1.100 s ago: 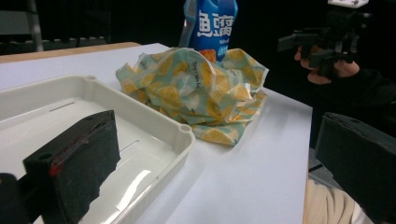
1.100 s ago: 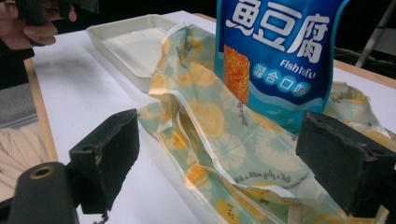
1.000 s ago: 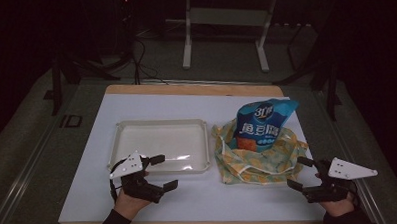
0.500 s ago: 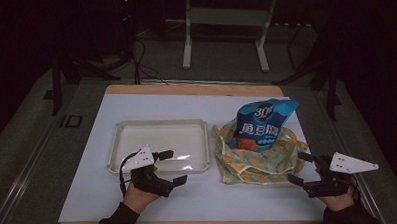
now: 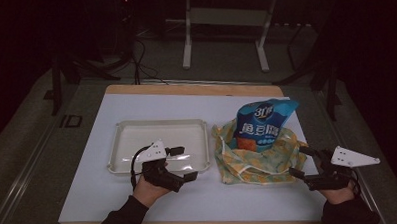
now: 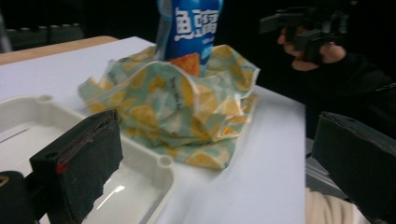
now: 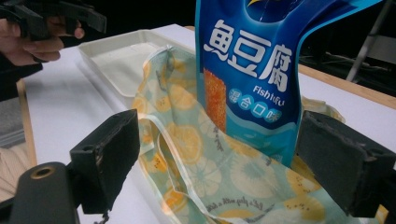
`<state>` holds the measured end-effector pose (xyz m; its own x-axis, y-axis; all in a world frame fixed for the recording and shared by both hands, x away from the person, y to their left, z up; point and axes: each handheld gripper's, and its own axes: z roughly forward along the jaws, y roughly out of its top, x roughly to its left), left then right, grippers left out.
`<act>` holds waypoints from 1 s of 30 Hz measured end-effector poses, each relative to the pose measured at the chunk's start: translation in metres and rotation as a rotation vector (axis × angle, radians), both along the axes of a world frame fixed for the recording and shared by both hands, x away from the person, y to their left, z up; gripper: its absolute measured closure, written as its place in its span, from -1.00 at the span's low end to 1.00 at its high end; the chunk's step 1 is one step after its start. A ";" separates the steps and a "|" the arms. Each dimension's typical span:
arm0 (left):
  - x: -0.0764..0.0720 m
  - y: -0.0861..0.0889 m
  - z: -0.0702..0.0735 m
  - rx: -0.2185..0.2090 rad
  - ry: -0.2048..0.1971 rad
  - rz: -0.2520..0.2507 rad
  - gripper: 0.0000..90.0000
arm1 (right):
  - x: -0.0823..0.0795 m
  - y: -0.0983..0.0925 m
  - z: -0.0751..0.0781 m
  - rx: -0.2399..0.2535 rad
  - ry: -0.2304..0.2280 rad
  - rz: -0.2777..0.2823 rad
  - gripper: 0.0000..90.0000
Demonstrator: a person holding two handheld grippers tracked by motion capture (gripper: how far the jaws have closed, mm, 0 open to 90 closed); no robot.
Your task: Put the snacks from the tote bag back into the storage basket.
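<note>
My left tongs (image 5: 181, 164) have moved up and to the right in the high view since a second ago, from the counter's (image 5: 269, 199) near edge to the front rim of the white tray (image 5: 159, 131). They are wide open with nothing between them, pointing toward the yellow lemon-print bag (image 5: 253, 160) at centre right of the frame. My right tongs (image 5: 302, 162) sit at the lower right, also wide open and empty, their tips just beside the bag's right edge; they have edged slightly rightward and lower than before. The blue fish tofu packet (image 5: 263, 122) stands upright in the bag, unchanged, its top well above the crumpled cloth. I judge both hands are closing in on the bag from either side, with no grip taken yet.
</note>
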<state>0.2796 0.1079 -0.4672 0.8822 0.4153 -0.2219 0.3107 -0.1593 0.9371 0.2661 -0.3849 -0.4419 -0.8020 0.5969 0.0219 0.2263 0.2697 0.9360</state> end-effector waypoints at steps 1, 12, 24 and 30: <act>0.002 -0.003 0.002 0.008 -0.006 0.002 -0.95 | 0.001 0.000 0.000 0.002 0.003 -0.001 -0.70; 0.024 -0.020 0.017 0.020 -0.020 -0.020 -0.95 | 0.015 -0.001 0.008 -0.005 -0.007 -0.017 -0.70; 0.046 -0.049 0.028 0.032 -0.034 -0.047 -0.90 | 0.033 0.001 0.014 0.006 -0.009 -0.032 -0.67; 0.057 -0.064 0.034 0.051 -0.045 -0.059 -0.90 | 0.041 0.003 0.016 -0.004 -0.016 -0.037 -0.65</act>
